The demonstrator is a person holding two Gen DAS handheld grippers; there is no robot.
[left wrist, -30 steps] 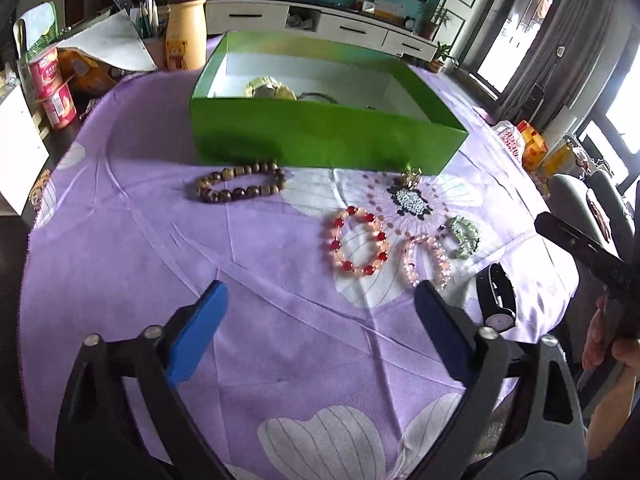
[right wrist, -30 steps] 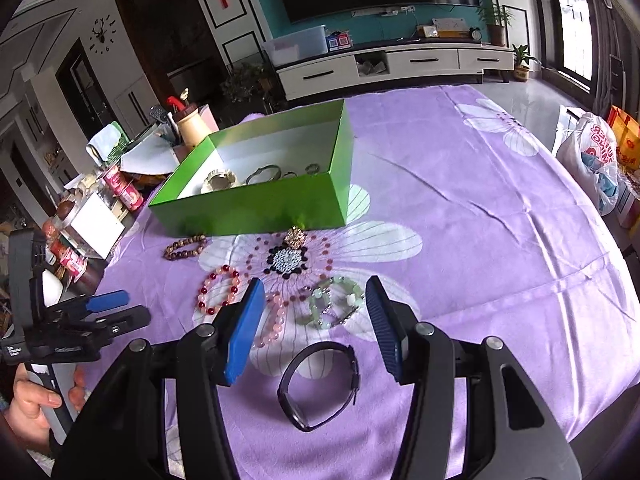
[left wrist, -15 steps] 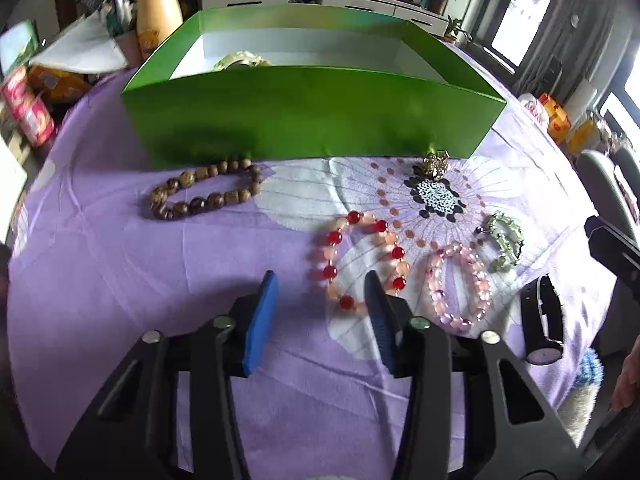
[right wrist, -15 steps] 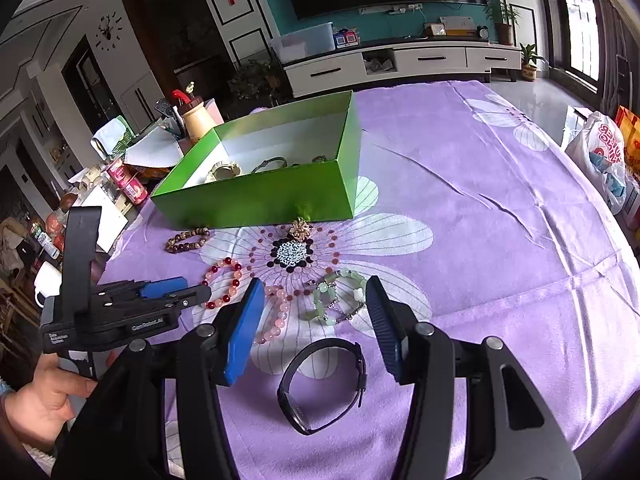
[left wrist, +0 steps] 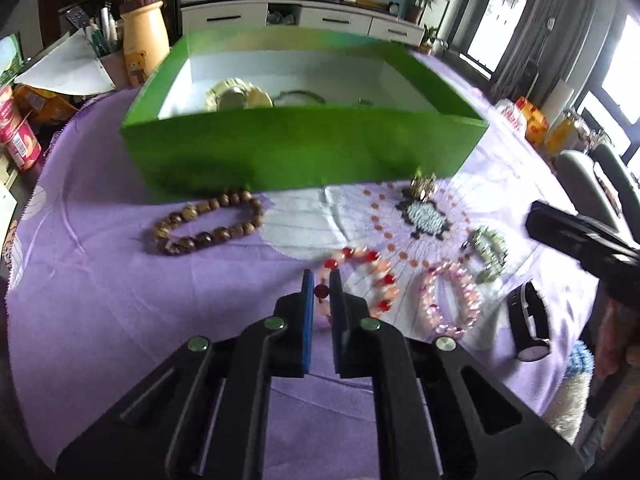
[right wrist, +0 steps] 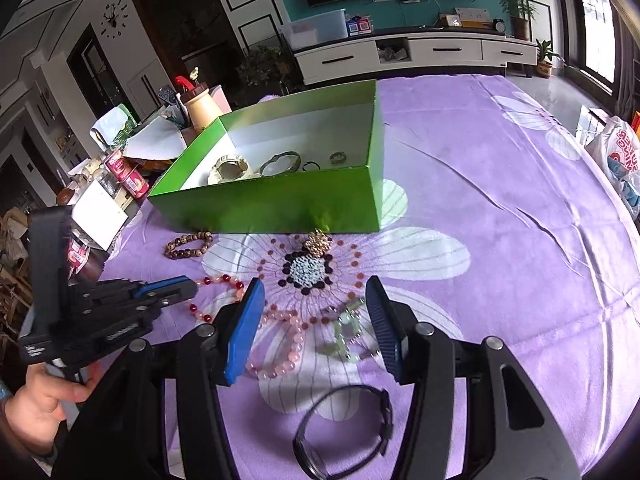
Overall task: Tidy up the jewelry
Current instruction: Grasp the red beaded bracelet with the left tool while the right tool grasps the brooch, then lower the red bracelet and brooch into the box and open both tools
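A red-and-peach bead bracelet (left wrist: 376,276) lies on the purple flowered cloth, and my left gripper (left wrist: 320,276) is shut on its near side, a red bead pinched between the blue pads. The right wrist view shows that left gripper (right wrist: 188,288) low at the bracelet (right wrist: 218,280). My right gripper (right wrist: 316,292) stands open above a pink bead bracelet (right wrist: 288,344) and a pale green bracelet (right wrist: 346,332), touching neither. A black watch (right wrist: 344,432) lies nearer. The green box (left wrist: 300,152) behind holds a cream bracelet and thin bangles.
A brown wooden bead bracelet (left wrist: 208,224) and a gold brooch (left wrist: 422,186) lie just in front of the box wall. A yellow bear jar (left wrist: 144,32), red cans (left wrist: 18,136) and papers crowd the table's left edge. Bags (right wrist: 622,152) sit on the floor at right.
My left gripper moved forward and down to the red bracelet and its jaws went from wide open to shut on it. My right gripper advanced over the pink and green bracelets, jaws unchanged.
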